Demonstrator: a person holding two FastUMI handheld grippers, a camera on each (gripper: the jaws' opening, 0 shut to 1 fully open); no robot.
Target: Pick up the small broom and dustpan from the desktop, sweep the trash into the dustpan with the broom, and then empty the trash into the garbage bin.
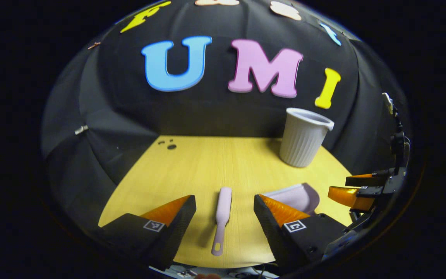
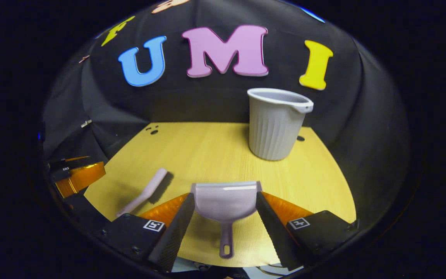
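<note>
Both tools lie flat on the worktop (image 1: 207,162). The broom (image 1: 222,217) sits between the left gripper's (image 1: 225,211) fingers, which are spread wide and touch nothing. The dustpan (image 2: 225,201) lies between the right gripper's (image 2: 225,211) fingers, equally wide, handle pointing back toward them; whether they graze the pan's sides I can't tell. The garbage bin (image 2: 275,124) stands upright beyond, well apart. No trash is visible, so this fits tools about to be grasped or just set down.

Right tongs (image 2: 225,209) open round dustpan (image 2: 223,201) on desk (image 2: 215,155), broom (image 2: 145,192) left, bin (image 2: 275,124) behind
</note>
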